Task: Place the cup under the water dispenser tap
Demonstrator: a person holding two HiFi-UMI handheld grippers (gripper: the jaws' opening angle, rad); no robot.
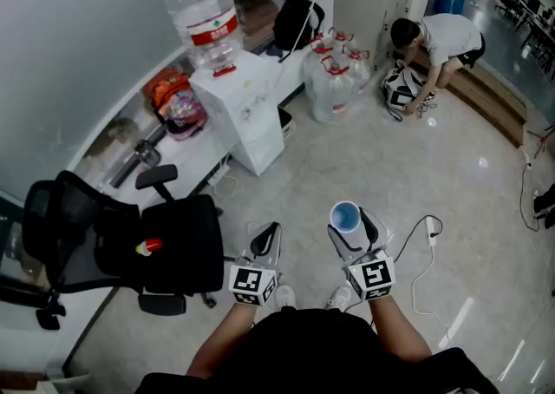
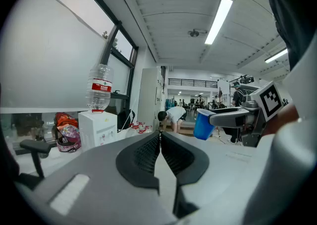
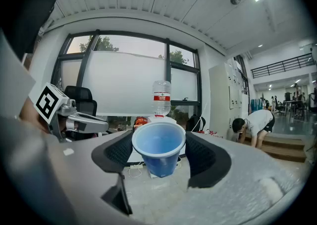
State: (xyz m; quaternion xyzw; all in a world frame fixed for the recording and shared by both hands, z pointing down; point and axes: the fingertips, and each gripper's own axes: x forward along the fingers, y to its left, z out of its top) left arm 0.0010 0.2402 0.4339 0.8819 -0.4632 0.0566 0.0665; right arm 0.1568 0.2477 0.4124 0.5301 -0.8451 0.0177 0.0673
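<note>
A blue plastic cup (image 3: 159,148) sits upright between the pads of my right gripper (image 3: 159,154), which is shut on it; the cup (image 1: 345,216) shows from above in the head view, and at the right of the left gripper view as well (image 2: 203,124). My left gripper (image 2: 159,152) is shut with nothing in it and is held beside the right one (image 1: 263,249). The white water dispenser (image 1: 247,106) with its upturned bottle (image 1: 203,19) stands well ahead to the left, straight beyond the cup in the right gripper view (image 3: 161,99). Its tap is too small to make out.
A black office chair (image 1: 121,245) stands close at the left. Several large water bottles (image 1: 334,71) are grouped right of the dispenser. A person (image 1: 442,45) bends over a bag at the far right. A white cable and power strip (image 1: 429,236) lie on the floor by my right foot.
</note>
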